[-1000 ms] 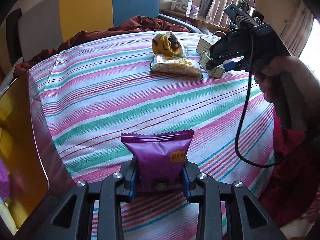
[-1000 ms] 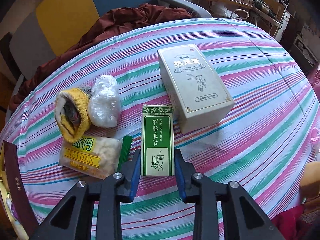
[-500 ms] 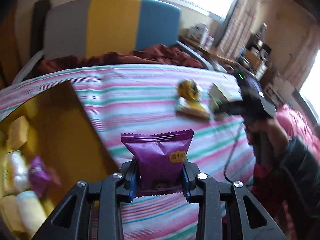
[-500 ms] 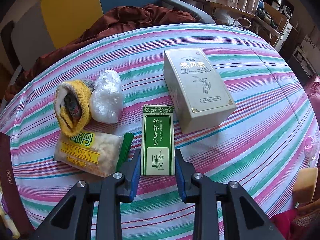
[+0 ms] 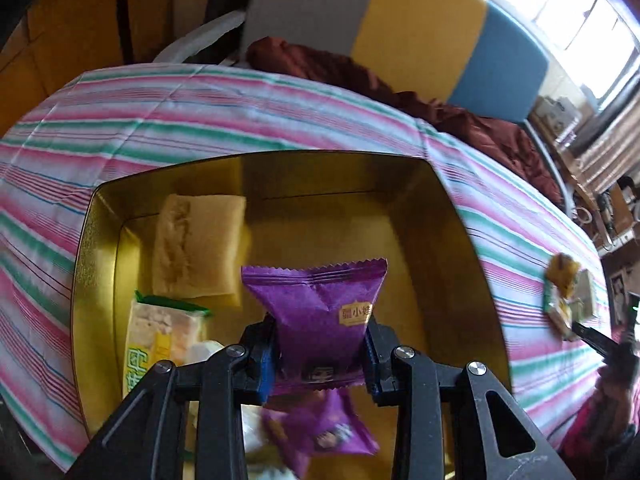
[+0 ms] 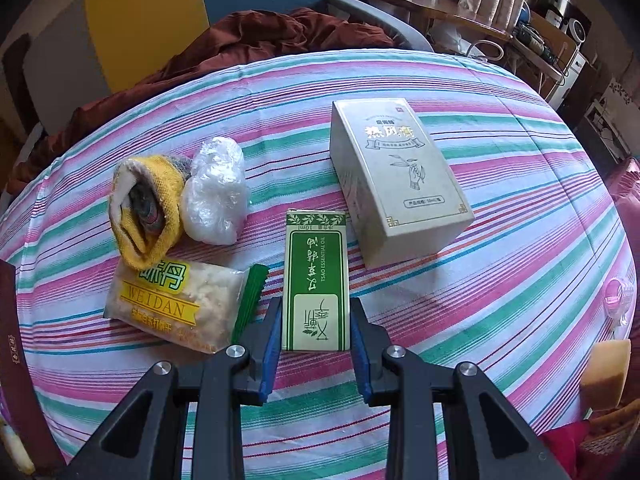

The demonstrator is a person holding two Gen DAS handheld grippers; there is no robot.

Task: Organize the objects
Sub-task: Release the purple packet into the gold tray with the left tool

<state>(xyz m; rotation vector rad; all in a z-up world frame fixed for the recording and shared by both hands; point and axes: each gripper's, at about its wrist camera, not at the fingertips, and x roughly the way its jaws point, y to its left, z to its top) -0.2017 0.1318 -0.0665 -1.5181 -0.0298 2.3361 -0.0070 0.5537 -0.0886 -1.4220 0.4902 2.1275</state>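
My left gripper [image 5: 320, 354] is shut on a purple snack packet [image 5: 320, 308] and holds it above an open gold tin [image 5: 472, 264]. In the tin lie a pale wrapped cake [image 5: 198, 250], a green-edged cracker pack [image 5: 162, 340] and another purple packet [image 5: 324, 436]. My right gripper [image 6: 314, 334] is shut on a green essential-oil box [image 6: 316, 280] that rests on the striped cloth. Beside it lie a WEIDAN cracker pack [image 6: 176, 300], a yellow knitted bundle [image 6: 148, 208], a clear plastic wad [image 6: 216, 192] and a grey carton [image 6: 396, 176].
The striped tablecloth [image 6: 500, 300] covers a round table. A dark red lid [image 6: 16, 344] stands at the left edge of the right wrist view. A chair with a maroon cloth [image 5: 360, 72] sits behind the table. A pink tape roll [image 6: 618, 298] lies at the right edge.
My left gripper has swung left with the purple packet, from over the cloth to above the open gold tin. The right gripper has stayed on the green box.
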